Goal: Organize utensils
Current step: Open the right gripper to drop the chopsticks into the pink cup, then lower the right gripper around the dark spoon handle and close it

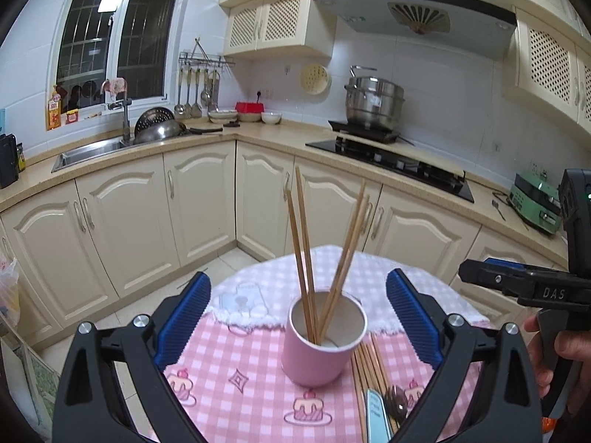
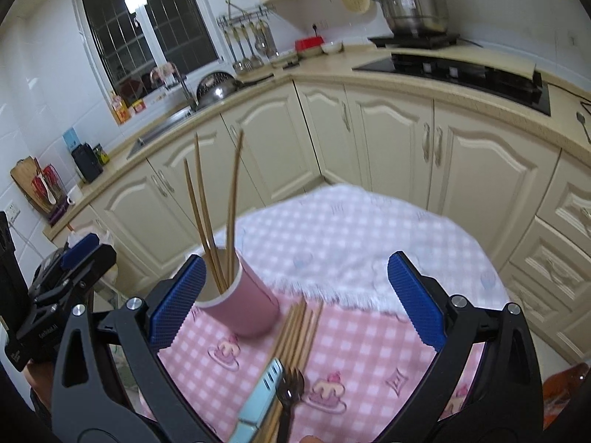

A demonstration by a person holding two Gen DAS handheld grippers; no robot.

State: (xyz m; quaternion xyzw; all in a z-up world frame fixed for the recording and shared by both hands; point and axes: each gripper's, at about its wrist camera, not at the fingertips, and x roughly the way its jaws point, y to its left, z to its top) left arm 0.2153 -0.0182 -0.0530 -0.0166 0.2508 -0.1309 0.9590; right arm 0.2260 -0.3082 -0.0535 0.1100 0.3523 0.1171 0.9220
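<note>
On the worktop (image 1: 258,406), the pink cup (image 1: 321,347) holds four chopsticks (image 1: 306,258); more lie just beside it. My left gripper (image 1: 295,317) and right gripper (image 2: 295,306) gape empty. A careless reach could topple the top-heavy cup.

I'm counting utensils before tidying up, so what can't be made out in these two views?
- Loose wooden chopsticks: their near ends run off the bottom edge in both views, so the count is uncertain.
- Dark metal fork: handle cut off by the bottom edge.
- Pink cylindrical cup: its left side is hidden behind the right claw's blue pad; motion blur.
</note>
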